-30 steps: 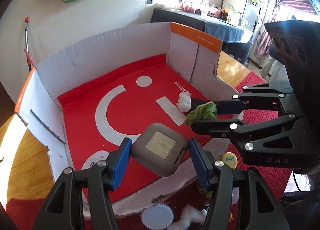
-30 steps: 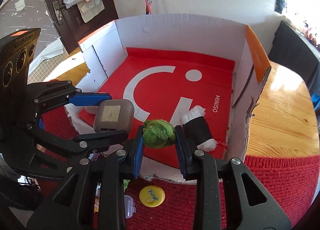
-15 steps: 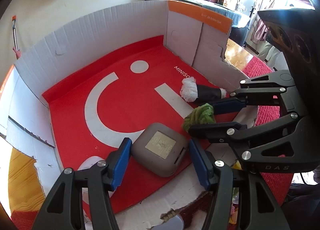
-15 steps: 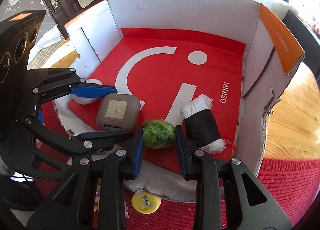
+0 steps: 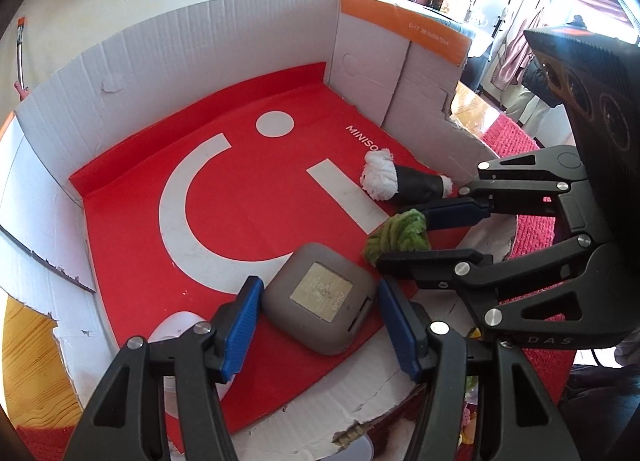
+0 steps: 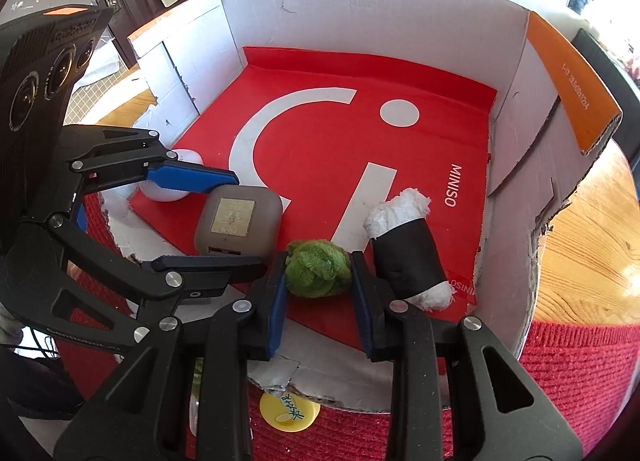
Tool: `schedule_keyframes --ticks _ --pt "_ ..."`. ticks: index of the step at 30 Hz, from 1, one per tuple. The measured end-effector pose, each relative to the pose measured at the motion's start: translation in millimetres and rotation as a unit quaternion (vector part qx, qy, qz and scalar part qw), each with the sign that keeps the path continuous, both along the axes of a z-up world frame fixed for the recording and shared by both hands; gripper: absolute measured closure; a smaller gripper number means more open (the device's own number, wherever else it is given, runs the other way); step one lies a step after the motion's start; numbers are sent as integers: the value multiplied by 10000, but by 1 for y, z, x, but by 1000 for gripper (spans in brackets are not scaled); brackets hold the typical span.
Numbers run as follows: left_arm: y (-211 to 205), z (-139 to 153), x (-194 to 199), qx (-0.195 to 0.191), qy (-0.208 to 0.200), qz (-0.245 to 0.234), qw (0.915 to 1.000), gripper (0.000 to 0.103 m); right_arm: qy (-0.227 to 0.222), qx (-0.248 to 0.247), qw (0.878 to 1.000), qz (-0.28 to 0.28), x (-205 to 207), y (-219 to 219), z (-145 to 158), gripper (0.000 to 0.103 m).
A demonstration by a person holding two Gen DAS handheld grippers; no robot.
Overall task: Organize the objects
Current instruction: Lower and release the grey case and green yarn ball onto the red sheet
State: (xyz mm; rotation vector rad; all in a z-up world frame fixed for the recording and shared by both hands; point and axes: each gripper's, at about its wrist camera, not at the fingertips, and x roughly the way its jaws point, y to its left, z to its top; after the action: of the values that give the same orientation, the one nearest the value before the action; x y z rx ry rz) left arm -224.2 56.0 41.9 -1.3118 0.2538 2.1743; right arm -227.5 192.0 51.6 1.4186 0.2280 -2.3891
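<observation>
Grey square case (image 5: 320, 297), pinched by the left claw (image 5: 316, 321), and green yarn ball (image 6: 318, 269), pinched by the right claw (image 6: 318, 293), were held low over the cardboard box (image 6: 360, 37) floor; release was best made gently, clear of the black-wrapped roll (image 6: 408, 249).

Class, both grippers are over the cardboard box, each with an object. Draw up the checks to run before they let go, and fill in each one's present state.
1. Right gripper clamped on the fuzzy green yarn ball: ok.
2. Left gripper around the grey square case: ok; firm pad contact: cannot tell.
3. Both objects inside the white cardboard box: ok.
4. Ball resting on the red liner: cannot tell.
5. Ball apart from the black-and-white roll: ok.
</observation>
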Motion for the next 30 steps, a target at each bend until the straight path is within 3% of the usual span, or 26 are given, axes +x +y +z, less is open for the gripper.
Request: schedule_keyframes --ticks 30 --pt "3 -2 -4 -8 3 -50 10000 39 47 191 9998 85 1 -4 -2 74"
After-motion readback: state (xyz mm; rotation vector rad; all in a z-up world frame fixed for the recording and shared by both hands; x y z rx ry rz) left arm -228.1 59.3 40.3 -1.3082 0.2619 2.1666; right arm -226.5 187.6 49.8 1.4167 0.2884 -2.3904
